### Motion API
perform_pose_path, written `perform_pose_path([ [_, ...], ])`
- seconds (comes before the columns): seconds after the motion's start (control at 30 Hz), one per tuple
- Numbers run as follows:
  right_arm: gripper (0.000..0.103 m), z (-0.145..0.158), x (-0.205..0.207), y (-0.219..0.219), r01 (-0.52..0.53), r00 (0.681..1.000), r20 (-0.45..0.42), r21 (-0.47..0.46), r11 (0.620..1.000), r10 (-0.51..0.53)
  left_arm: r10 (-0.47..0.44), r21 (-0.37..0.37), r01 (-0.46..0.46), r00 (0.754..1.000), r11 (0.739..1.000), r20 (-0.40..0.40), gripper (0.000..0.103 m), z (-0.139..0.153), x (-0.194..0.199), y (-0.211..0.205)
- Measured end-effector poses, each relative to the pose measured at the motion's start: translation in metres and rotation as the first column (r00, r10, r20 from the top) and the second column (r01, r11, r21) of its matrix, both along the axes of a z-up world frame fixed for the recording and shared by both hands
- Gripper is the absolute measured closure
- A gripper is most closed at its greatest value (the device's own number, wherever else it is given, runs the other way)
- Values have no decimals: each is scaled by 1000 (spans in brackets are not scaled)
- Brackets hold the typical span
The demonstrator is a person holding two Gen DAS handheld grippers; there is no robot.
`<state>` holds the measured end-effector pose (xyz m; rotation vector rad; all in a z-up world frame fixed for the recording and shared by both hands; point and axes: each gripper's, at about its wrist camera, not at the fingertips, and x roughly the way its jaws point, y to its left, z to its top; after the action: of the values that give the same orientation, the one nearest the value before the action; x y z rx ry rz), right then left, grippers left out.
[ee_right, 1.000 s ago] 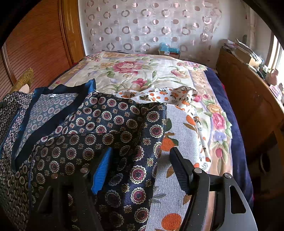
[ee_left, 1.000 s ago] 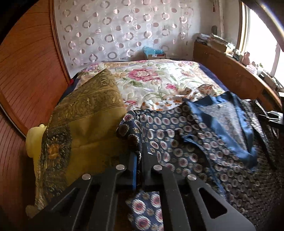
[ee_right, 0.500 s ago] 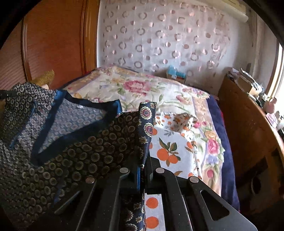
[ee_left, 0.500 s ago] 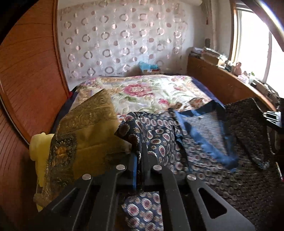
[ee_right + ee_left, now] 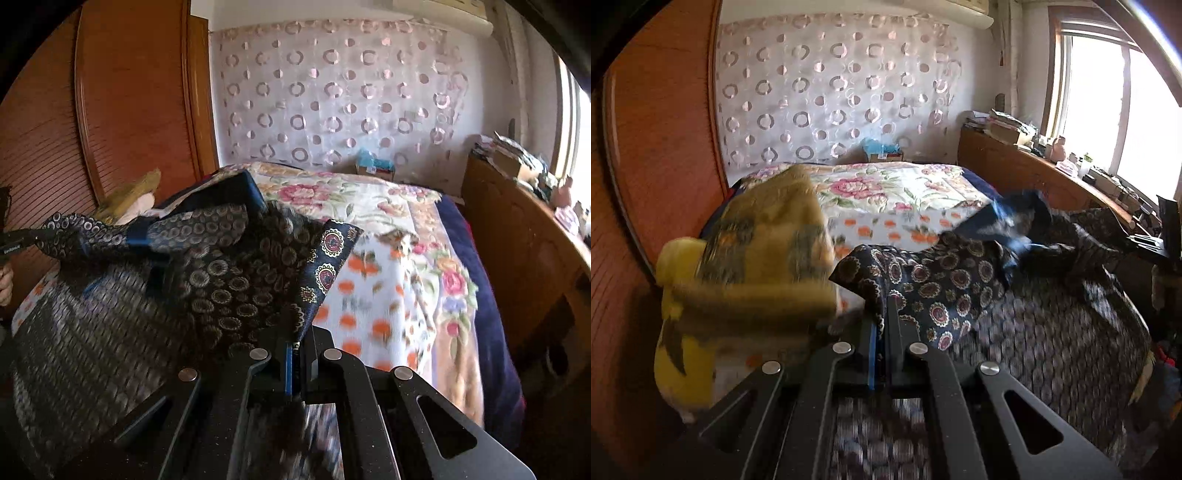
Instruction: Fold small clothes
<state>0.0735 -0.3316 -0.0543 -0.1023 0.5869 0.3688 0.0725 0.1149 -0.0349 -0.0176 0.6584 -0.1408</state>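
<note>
Grippers are both clamping cloth at this moment: the left gripper [image 5: 881,325] is pinching a corner of the dark patterned garment [image 5: 934,288] between closed fingers, and the right gripper [image 5: 299,354] is biting down on another edge of the same garment [image 5: 221,273], its fingers pressed together with only the fabric between them. That garment is hanging off the bed between the two tools, lifted clear of the bedding at both pinched corners, sagging in the middle, with its blue collar band [image 5: 1008,225] bunching up on the far side and showing again in the right wrist view [image 5: 236,192]. Medallion print is facing up near each grip, while the finer ringed lining is spreading low and near, blurred. Below it, the floral bedspread [image 5: 886,188] is stretching away toward the far wall, and an orange-print cloth [image 5: 369,302] is lying on the bed just under the garment's right edge. On the left, a mustard-yellow cushion [image 5: 764,258] is leaning beside the wooden wardrobe [image 5: 657,166], smeared by blur. At the far end, a ring-patterned curtain [image 5: 834,88] is covering the wall, a blue tissue box [image 5: 882,151] is sitting at its foot, and a cluttered wooden ledge [image 5: 1034,166] is running along the right under the window [image 5: 1108,110].
</note>
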Motion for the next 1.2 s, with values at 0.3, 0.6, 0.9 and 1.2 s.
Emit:
perform_pose_path([
  [0.3,101,-34,-84,-42,65,997,-46,48,997,-63,41,-41,-43,998,998,-42,99,-24,-69,17],
  [0.6,101,-32,-121,-51,116,988,-97,-10,993,-116,44,34,-41,996,999,-77,99,-27,-95,12],
  [0.9,58,3,-118,-39,138,990,-4,-60,989,-139,80,23,-78,994,997,-76,58,-27,-94,27],
  [1.2,49,18,-72,-45,205,978,43,-40,978,-203,115,55,-114,993,992,-23,39,-7,-61,41],
])
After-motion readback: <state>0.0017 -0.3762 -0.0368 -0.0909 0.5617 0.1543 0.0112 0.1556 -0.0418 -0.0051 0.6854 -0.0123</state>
